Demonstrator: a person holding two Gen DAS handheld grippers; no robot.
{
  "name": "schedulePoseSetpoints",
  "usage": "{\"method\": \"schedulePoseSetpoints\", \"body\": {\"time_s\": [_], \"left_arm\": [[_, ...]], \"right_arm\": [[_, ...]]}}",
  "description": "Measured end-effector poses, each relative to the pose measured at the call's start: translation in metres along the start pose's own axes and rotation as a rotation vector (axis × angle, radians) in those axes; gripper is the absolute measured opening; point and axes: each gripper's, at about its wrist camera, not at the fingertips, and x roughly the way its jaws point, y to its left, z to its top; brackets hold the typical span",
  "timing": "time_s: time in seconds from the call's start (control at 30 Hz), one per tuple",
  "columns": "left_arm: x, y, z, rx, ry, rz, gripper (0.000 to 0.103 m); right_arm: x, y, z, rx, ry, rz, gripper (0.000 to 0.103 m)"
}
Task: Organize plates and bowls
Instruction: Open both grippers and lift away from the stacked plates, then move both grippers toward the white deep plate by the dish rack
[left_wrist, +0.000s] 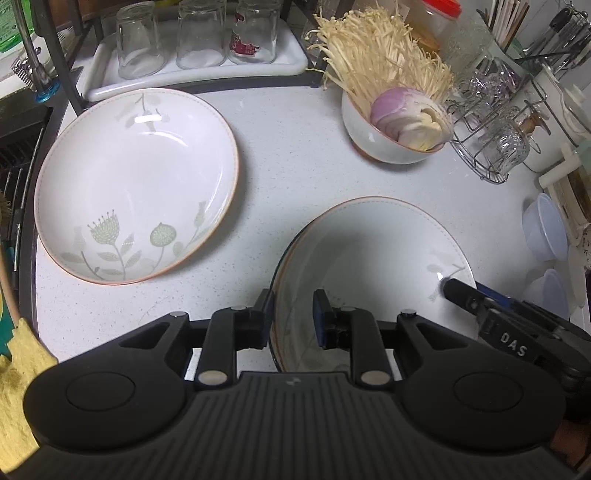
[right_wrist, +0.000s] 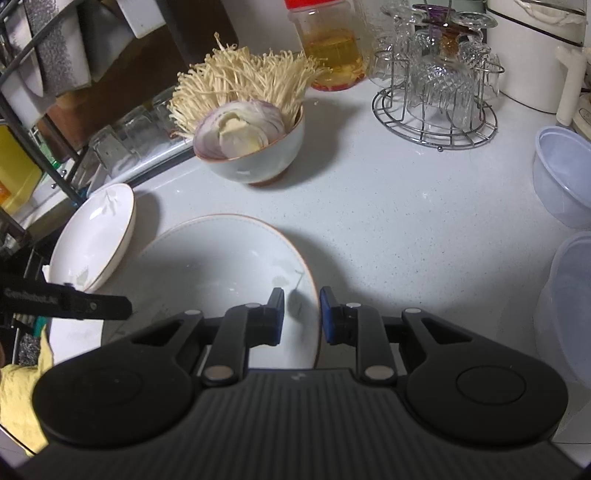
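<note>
A white plate (left_wrist: 373, 243) with a brown rim and a faint leaf print lies low over the speckled counter (left_wrist: 295, 166), held from two sides. My left gripper (left_wrist: 293, 317) is shut on its near left rim, one finger outside and one inside. My right gripper (right_wrist: 302, 314) is shut on the opposite rim of the same plate (right_wrist: 221, 262). Its tip (left_wrist: 452, 288) shows in the left wrist view. A matching flowered plate (left_wrist: 136, 184) sits flat to the left. I cannot tell whether the held plate touches the counter.
A bowl (left_wrist: 391, 144) with enoki mushrooms and cut onion stands behind. A white tray (left_wrist: 99, 85) of upturned glasses is at the back left, a wire glass rack (right_wrist: 436, 125) at the back right. Plastic bowls (right_wrist: 565, 173) crowd the right edge. The sink (left_wrist: 14, 147) lies left.
</note>
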Motion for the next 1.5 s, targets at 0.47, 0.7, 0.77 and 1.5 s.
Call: {"method": "schedulePoseSetpoints", "body": {"time_s": [0.47,0.7,0.77,1.5], "left_arm": [[-0.060,-0.012,0.003,0.063,-0.104,-0.052,0.026],[-0.107,-0.020,0.005,0.108,-0.181,-0.109,0.026],[-0.119,-0.020,0.002,0.118,-0.199,-0.125,0.026],[-0.211,0.007,-0.041,0.150,-0.348,-0.172,0.026]], "right_arm": [[-0.049,0.007,0.011,0.058,-0.099,-0.037,0.024],[-0.098,0.020,0.020,0.075,-0.191,-0.038,0.024],[-0.112,0.026,0.021,0.077,-0.218,-0.031,0.024],[-0.205,0.099,0.001,0.005,-0.371,0.033,0.024]]}}
